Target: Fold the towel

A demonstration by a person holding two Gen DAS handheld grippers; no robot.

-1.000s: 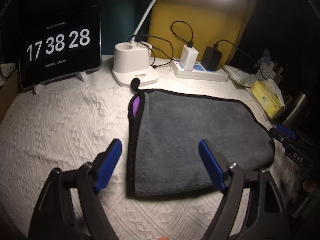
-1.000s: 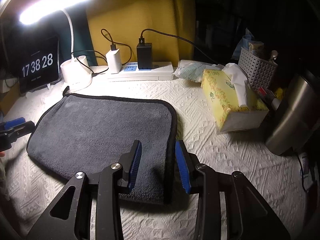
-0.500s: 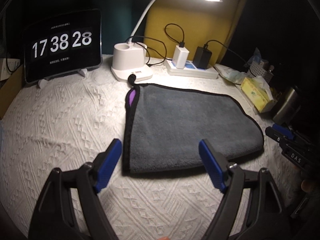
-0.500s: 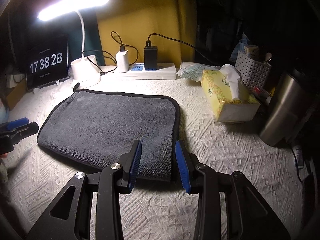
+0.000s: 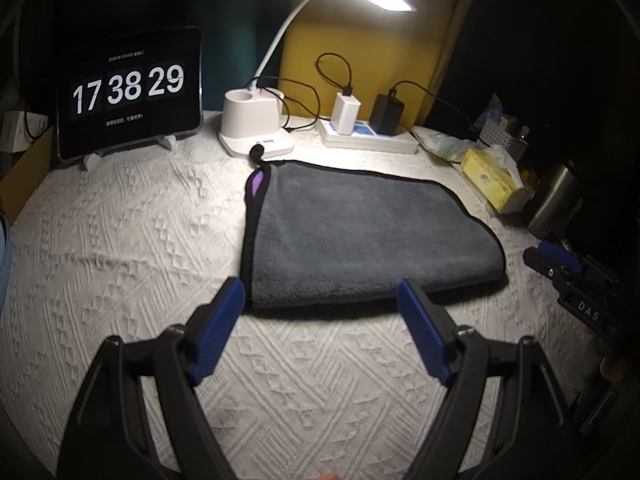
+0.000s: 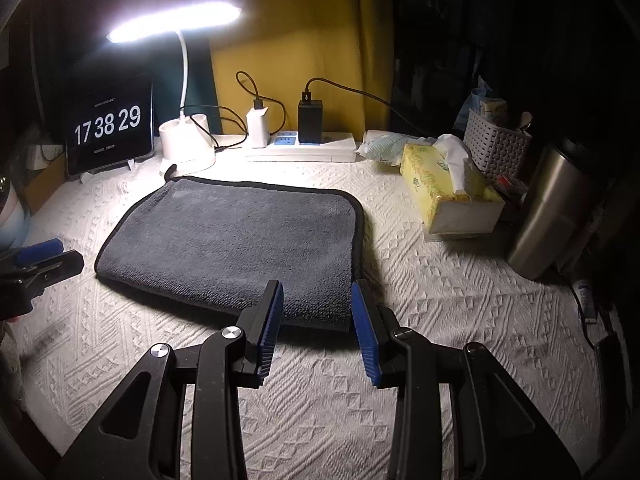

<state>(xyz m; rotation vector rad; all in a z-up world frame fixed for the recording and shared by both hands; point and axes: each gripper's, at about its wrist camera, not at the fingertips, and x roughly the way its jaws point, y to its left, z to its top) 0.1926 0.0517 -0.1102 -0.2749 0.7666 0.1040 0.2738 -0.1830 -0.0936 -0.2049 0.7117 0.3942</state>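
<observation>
towel (image 5: 360, 236): grey, black-edged, flat mid-table on the white bedspread (image 5: 120, 248), looks folded once, purple inner face peeking at far left corner
left gripper (image 5: 320, 320): spread wide, holding nothing, hovering just short of the near edge, likely lined up for the left corner
right gripper (image 6: 316, 316): released, narrower gap, empty, just at near right corner
lamp (image 6: 176, 20): lit over the towel's far side
clock (image 5: 128, 88): reads 17 38 29, back left
tissue box (image 6: 444, 196): right, apart from towel

A home desk is suggested: beyond the claw, a lamp (image 6: 176, 24), clock screen (image 6: 109, 124), power strip (image 6: 304, 148) and tissue box (image 6: 448, 196) are seen.
</observation>
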